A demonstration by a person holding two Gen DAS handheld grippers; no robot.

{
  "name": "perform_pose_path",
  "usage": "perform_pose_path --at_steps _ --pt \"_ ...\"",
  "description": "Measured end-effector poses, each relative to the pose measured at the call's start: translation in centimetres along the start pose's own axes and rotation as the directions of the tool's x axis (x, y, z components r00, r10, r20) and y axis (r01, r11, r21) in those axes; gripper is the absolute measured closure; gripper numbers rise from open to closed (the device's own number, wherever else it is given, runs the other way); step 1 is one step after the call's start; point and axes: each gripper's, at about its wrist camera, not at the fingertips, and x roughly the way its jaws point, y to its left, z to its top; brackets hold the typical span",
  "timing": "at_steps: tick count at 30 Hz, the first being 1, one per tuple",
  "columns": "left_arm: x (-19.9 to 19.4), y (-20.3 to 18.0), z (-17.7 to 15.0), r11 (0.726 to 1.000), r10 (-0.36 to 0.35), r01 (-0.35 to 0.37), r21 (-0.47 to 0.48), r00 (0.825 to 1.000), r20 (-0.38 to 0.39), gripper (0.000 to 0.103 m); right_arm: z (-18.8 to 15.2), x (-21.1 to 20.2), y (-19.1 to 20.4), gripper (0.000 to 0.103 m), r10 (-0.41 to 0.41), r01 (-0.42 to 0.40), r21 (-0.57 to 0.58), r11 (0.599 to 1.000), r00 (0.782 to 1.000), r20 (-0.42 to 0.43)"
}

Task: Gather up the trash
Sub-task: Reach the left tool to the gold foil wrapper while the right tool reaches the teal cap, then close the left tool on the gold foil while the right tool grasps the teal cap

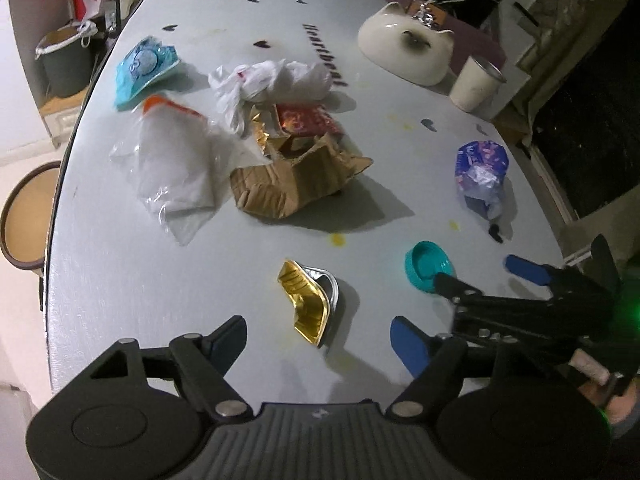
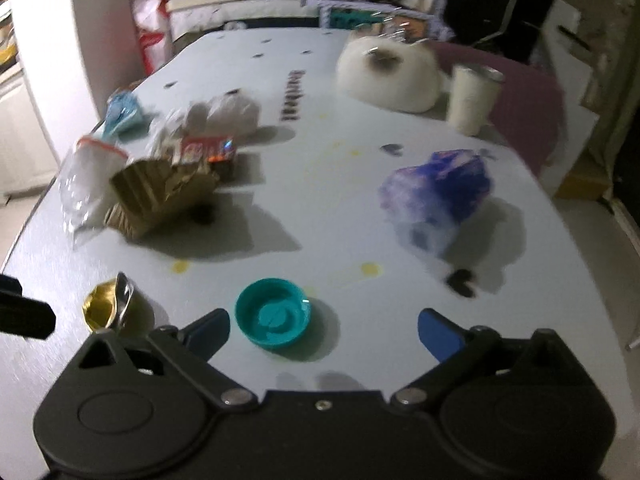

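Observation:
Trash lies on a white table (image 1: 120, 280). A crushed gold foil cup (image 1: 308, 302) sits between the open fingers of my left gripper (image 1: 320, 340). A teal lid (image 1: 428, 270) lies to its right; in the right wrist view the lid (image 2: 274, 316) sits between the open fingers of my right gripper (image 2: 324, 330). My right gripper also shows in the left wrist view (image 1: 474, 272), beside the lid. Farther off lie torn cardboard (image 1: 292, 184), a clear plastic bag (image 1: 176, 168), a white bag (image 1: 272, 80), a red wrapper (image 1: 304, 120), a blue packet (image 1: 140, 66) and a purple wrapper (image 1: 480, 172).
A white cat-shaped dish (image 1: 404, 50) and a white cup (image 1: 474, 84) stand at the table's far right. A bucket (image 1: 64, 60) and a round stool (image 1: 24, 216) are off the left edge. The table's right edge is near my right gripper.

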Motion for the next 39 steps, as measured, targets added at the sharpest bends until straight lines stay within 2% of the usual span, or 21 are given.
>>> perform_pose_path --at_steps 5,6,9,10,17,23,27,29,30,35,39 --pt "1.7 0.8 0.4 0.999 -0.021 0.02 -0.049 1.0 -0.012 0.026 0.1 2.4 1.4 0.033 0.018 -0.02 -0.05 0.999 0.999 -0.035" --pt "2.0 0.9 0.4 0.998 -0.022 0.021 -0.056 1.0 -0.015 0.028 0.1 2.6 1.5 0.04 0.027 -0.029 -0.049 0.998 0.999 -0.041" --pt "3.0 1.1 0.4 0.997 -0.029 0.027 -0.079 0.999 -0.021 0.034 -0.1 2.7 1.9 0.048 0.041 -0.042 -0.048 0.998 0.999 -0.028" --pt "3.3 1.2 0.3 0.996 -0.028 0.026 -0.086 0.999 -0.022 0.036 -0.2 2.6 2.0 0.055 0.044 -0.045 -0.054 0.998 0.999 -0.024" --pt "4.9 1.6 0.5 0.983 -0.052 0.044 -0.176 0.998 -0.042 0.046 -1.3 1.3 2.8 0.056 0.048 -0.048 -0.023 0.999 0.998 -0.031" --pt "6.2 0.7 0.7 0.981 -0.038 0.027 -0.194 0.998 -0.054 0.052 -3.3 -0.5 3.5 0.057 0.048 -0.044 0.058 0.997 0.997 -0.063" --pt "6.4 0.4 0.6 0.978 -0.001 -0.005 -0.209 1.0 -0.03 0.074 -4.3 -1.6 3.7 0.057 0.042 -0.034 0.107 0.994 0.996 -0.078" --pt "6.5 0.5 0.6 0.974 0.0 -0.005 -0.227 1.0 -0.022 0.075 -4.6 -2.2 3.8 0.058 0.039 -0.03 0.115 0.993 0.996 -0.078" --pt "6.5 0.6 0.7 0.975 0.002 -0.007 -0.223 1.0 -0.02 0.079 -4.7 -2.4 3.8 0.058 0.039 -0.03 0.117 0.993 0.996 -0.078" --pt "6.3 0.2 0.5 0.985 0.017 -0.022 -0.173 0.999 -0.028 0.081 -5.0 -3.3 3.7 0.058 0.027 -0.016 0.141 0.99 0.997 -0.078" --pt "4.9 0.2 -0.1 0.992 0.014 -0.014 -0.122 1.0 -0.003 0.083 -4.9 -4.3 3.3 0.058 0.026 -0.014 0.171 0.985 0.997 -0.066"
